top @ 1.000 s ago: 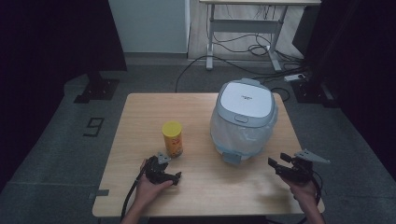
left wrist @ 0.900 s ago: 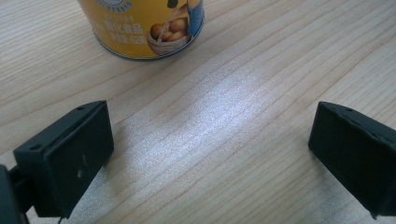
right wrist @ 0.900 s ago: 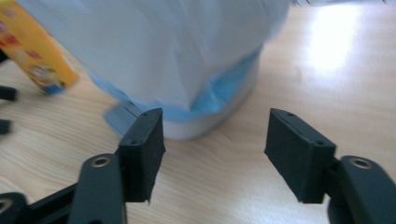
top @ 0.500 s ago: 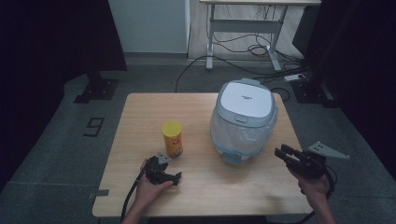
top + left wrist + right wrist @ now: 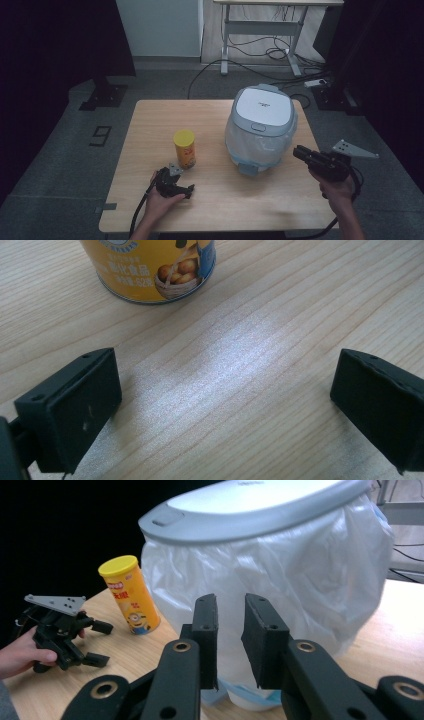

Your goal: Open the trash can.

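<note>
Yellow can, cartoon print; grey-white bin, translucent white liner; pale wood-grain worktop; both grippers black.

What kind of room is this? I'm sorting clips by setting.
Probably a lab or test studio, not a home: black curtains on both sides, a desk frame with loose cables behind, and a lone table on grey floor.
</note>
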`<state>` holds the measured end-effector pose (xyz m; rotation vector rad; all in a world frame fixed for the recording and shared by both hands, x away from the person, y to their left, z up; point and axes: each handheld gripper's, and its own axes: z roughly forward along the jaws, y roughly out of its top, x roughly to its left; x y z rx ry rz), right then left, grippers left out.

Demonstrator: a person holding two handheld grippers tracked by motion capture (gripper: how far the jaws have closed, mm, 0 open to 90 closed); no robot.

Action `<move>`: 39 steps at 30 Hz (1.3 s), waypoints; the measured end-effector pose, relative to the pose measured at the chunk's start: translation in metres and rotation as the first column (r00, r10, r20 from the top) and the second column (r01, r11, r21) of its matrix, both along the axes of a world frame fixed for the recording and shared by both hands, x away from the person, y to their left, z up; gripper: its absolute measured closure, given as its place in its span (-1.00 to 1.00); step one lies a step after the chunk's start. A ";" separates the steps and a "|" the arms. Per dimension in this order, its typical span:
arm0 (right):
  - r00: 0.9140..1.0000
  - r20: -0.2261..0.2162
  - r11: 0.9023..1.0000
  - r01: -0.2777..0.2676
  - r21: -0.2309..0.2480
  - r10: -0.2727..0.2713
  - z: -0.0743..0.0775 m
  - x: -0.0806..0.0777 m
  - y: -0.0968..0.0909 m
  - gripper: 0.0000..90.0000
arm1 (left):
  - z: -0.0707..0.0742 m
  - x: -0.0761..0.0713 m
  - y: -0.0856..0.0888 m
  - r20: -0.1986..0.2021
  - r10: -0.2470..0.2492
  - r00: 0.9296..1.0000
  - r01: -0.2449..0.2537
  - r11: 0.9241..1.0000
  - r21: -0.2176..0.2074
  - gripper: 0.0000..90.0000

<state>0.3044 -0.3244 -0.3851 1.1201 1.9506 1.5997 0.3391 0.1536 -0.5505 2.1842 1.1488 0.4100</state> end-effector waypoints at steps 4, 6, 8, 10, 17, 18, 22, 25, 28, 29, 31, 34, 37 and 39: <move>1.000 0.013 1.000 -0.017 0.001 0.017 0.009 0.002 0.003 0.77 | 0.000 0.000 0.000 0.001 0.002 1.000 -0.002 1.000 -0.002 -1.00; 0.999 0.021 1.000 -0.029 0.003 0.029 0.017 0.004 0.006 0.85 | 0.000 0.000 0.000 0.000 0.001 1.000 -0.001 1.000 -0.001 -1.00; 0.999 0.027 0.999 -0.039 0.004 0.039 0.021 0.006 0.009 0.92 | 0.000 0.000 0.000 0.000 0.000 1.000 0.000 1.000 0.000 -1.00; 0.999 0.029 0.999 -0.045 0.005 0.045 0.023 0.008 0.010 0.94 | 0.000 0.000 0.000 0.000 0.000 1.000 0.000 1.000 0.000 -1.00; 0.996 0.021 0.996 -0.091 -0.013 0.092 0.035 0.024 0.026 0.98 | 0.000 0.000 0.000 0.000 0.000 1.000 0.000 1.000 0.000 -1.00; 0.996 0.021 0.996 -0.091 -0.013 0.092 0.035 0.024 0.026 0.98 | 0.000 0.000 0.000 0.000 0.000 1.000 0.000 1.000 0.000 -1.00; 0.994 0.022 0.994 -0.110 -0.013 0.110 0.040 0.033 0.036 0.98 | 0.000 0.000 0.000 0.000 0.000 1.000 0.000 1.000 0.000 -1.00; 0.992 0.016 0.992 -0.123 -0.017 0.123 0.043 0.040 0.042 0.98 | 0.000 0.000 0.000 0.000 0.000 1.000 0.000 1.000 0.000 -1.00; 0.990 0.011 0.990 -0.138 -0.025 0.138 0.045 0.045 0.049 0.98 | 0.000 0.000 0.000 0.000 0.001 1.000 -0.001 1.000 -0.001 -1.00; 0.990 0.008 0.990 -0.141 -0.025 0.142 0.045 0.047 0.051 0.98 | 0.000 0.000 0.000 0.000 0.000 1.000 0.000 1.000 -0.001 -1.00; 0.989 0.002 0.989 -0.145 -0.024 0.145 0.046 0.051 0.055 0.98 | 0.000 0.000 0.000 0.000 0.000 1.000 0.000 1.000 0.000 -1.00; 0.988 -0.004 0.988 -0.156 -0.021 0.156 0.046 0.055 0.058 0.98 | 0.000 0.000 0.000 0.000 0.000 1.000 0.000 1.000 0.000 -1.00; 0.986 -0.016 0.986 -0.167 -0.029 0.167 0.045 0.060 0.064 0.98 | 0.000 0.000 0.000 0.000 0.000 1.000 0.000 1.000 0.000 -1.00; 0.985 -0.020 0.984 -0.174 -0.035 0.173 0.045 0.063 0.067 0.98 | 0.000 0.000 0.000 0.000 0.000 1.000 0.000 1.000 0.000 -1.00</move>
